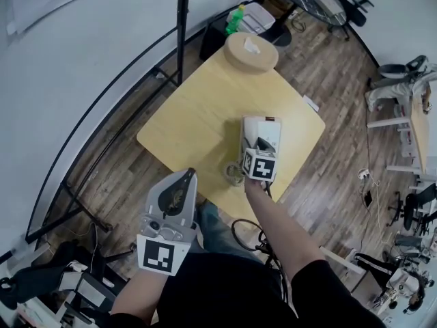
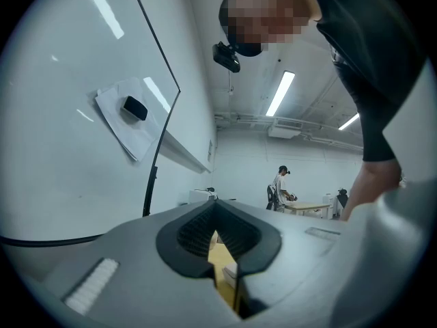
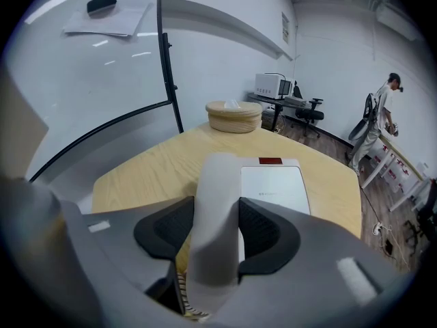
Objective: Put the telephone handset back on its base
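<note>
The white telephone base [image 1: 270, 132] [image 3: 274, 187] lies near the right side of the light wooden table [image 1: 198, 115]. The white handset [image 3: 220, 183] stretches along the base's left side, and its coiled cord [image 1: 234, 173] [image 3: 181, 296] trails off toward the table's near edge. My right gripper [image 1: 261, 143] [image 3: 217, 232] reaches over the phone, its two dark pads against the handset's sides. In the head view this gripper covers most of the handset. My left gripper [image 1: 186, 178] [image 2: 217, 251] hangs off the table's near left edge, its jaws drawn together on nothing, only a thin slit between them.
A round wooden tissue box [image 1: 251, 51] [image 3: 234, 116] stands at the table's far corner. A curved whiteboard on a black frame [image 1: 181, 26] runs along the left. A green bottle [image 1: 235, 19] and desks stand beyond. Cables [image 1: 249, 238] lie on the wood floor.
</note>
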### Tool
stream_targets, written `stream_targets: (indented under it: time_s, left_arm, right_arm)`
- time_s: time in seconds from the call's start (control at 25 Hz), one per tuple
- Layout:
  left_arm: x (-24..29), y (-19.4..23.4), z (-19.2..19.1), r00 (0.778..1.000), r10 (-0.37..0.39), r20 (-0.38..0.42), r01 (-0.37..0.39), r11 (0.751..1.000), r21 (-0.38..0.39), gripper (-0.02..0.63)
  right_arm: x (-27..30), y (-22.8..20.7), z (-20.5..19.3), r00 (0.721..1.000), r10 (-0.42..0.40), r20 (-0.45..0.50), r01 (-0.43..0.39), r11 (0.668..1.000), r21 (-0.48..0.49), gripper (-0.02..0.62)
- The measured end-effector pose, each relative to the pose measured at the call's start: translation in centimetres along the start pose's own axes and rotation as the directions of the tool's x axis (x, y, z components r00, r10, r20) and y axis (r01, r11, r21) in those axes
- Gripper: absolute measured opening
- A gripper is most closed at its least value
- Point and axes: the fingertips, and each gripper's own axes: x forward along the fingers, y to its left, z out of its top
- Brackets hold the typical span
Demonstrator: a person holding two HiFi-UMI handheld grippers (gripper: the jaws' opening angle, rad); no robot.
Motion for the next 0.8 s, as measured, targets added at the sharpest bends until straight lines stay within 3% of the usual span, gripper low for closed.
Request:
stream_targets:
  time_s: [0.64,0.8]
  left_arm:
    - [0.5,-1.1,0.3,1.0,-0.02,-0.002,0.02,1.0,0.004,0.0]
    - [0.5,-1.2,0.2,1.0,-0.02,-0.007,0.02,1.0,0.006,0.0]
  right_arm:
    - [-0.2,0.0,-0.1,0.998,0.052,-0.034,-0.052,0.999,-0.008,0.221]
    - [-2.0,0.2,1.4,0.998,0.054,0.038,-0.053,0.998,-0.028,0.221]
